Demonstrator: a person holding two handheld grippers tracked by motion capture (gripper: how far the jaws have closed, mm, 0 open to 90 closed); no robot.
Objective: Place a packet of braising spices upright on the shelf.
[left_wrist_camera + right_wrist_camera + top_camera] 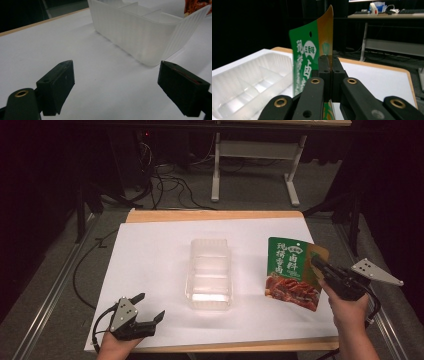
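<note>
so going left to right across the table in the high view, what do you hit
left gripper with jaws open → clear plastic tray → green snack pouch → right gripper, jaws shut on the pouch's edge

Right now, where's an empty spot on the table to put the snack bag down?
Bare white table lies left of the tray, and behind it too. The right side is crowded: the bag hangs there in the right claw.

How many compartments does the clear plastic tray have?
3: the clear plastic tray has a far, a middle and a near compartment in a row; the right gripper holds the snack pouch beside it.
</note>
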